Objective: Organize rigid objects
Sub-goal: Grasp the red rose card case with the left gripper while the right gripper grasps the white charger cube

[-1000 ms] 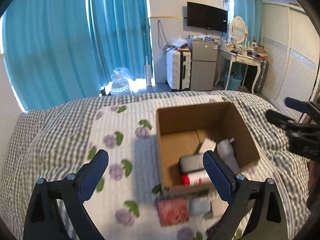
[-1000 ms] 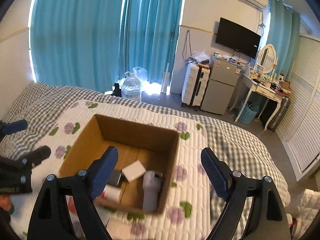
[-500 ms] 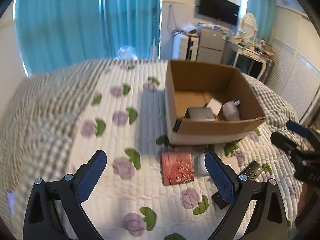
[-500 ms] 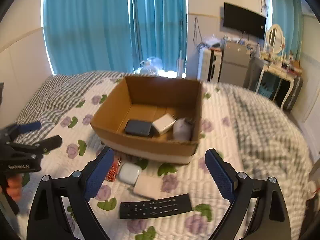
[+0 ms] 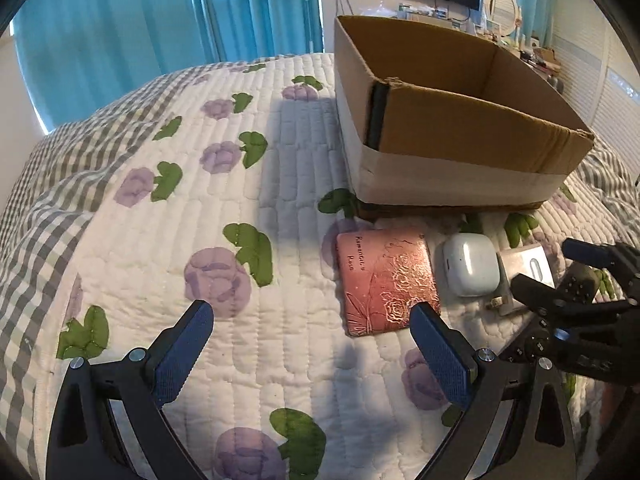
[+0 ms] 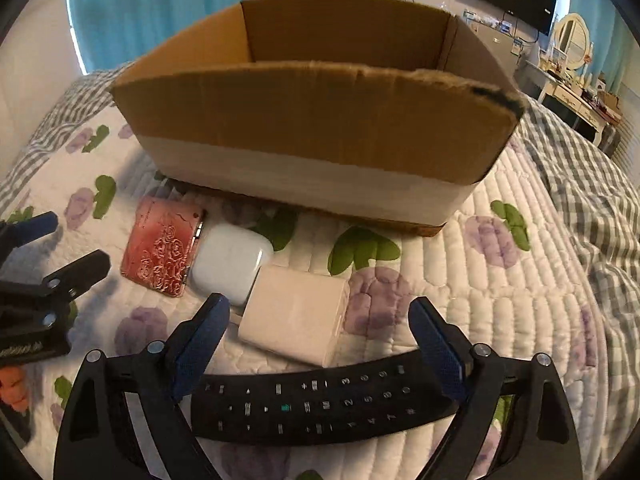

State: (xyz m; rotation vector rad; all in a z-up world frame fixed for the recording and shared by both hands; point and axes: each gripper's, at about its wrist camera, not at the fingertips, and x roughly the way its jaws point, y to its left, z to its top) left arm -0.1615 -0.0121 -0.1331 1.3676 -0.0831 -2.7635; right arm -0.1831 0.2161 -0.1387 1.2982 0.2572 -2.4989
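My right gripper (image 6: 318, 344) is spread wide and holds nothing, low over the quilt (image 6: 500, 292). The black remote control (image 6: 320, 404) lies directly beneath it, its long axis running crosswise from one blue pad to the other, so the 2 fingers straddle its length, not its width. I judge the wrist must turn about a quarter before closing, or the pads will only meet the remote's ends. Just beyond sits a white charger block (image 6: 296, 320), then a white earbud case (image 6: 230, 262) touching a pink embossed case (image 6: 160, 250), all in front of the cardboard box (image 6: 316, 120).

My left gripper (image 5: 312, 354) is also spread and empty, hovering near the pink embossed case, which lies ahead and slightly right of it. The right side is clearly the nearer one to the remote. Both tools are pitched downward toward the bed, fingers pointing toward the box.
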